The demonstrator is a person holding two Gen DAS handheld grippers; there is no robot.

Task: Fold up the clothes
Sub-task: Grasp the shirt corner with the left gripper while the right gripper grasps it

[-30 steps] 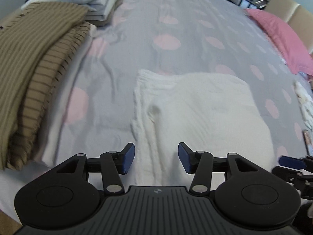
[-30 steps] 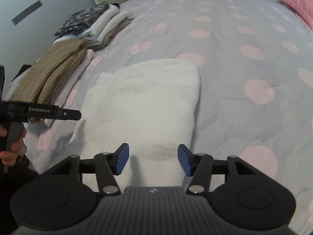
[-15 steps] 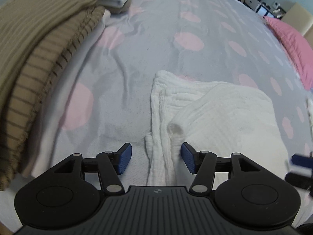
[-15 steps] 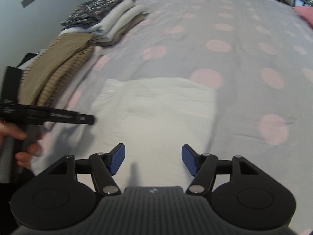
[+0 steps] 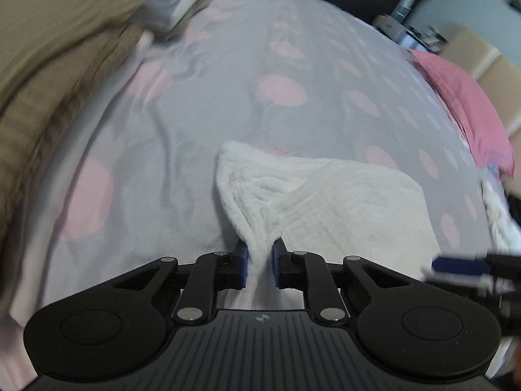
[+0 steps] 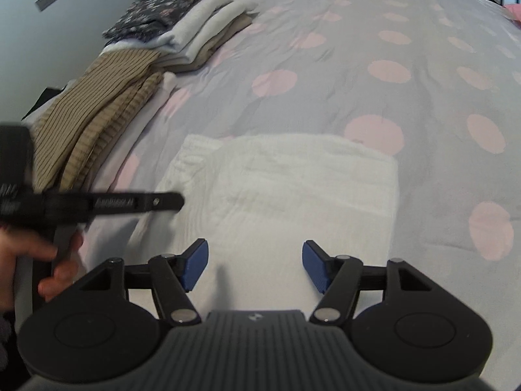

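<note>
A white folded cloth point(image 5: 342, 208) lies on the grey bed cover with pink dots. My left gripper point(image 5: 260, 265) is closing its jaws on the cloth's near left edge, and the fabric is pinched and bunched between the blue pads. In the right wrist view the same white cloth point(image 6: 293, 189) spreads flat, and my right gripper point(image 6: 254, 265) hovers open over its near edge with nothing between the fingers. The left gripper's black body point(image 6: 97, 203) shows at the left of that view, held by a hand point(image 6: 39, 257).
A brown striped folded garment point(image 6: 94, 110) lies along the bed's left edge, with a stack of folded clothes point(image 6: 192, 26) behind it. A pink pillow point(image 5: 469, 104) lies at the far right. More white fabric point(image 5: 498, 215) sits at the right edge.
The left gripper slid left to the cloth's edge, dropped, and closed on it, bunching the fabric. The right gripper shifted sideways over the cloth and stays open.
</note>
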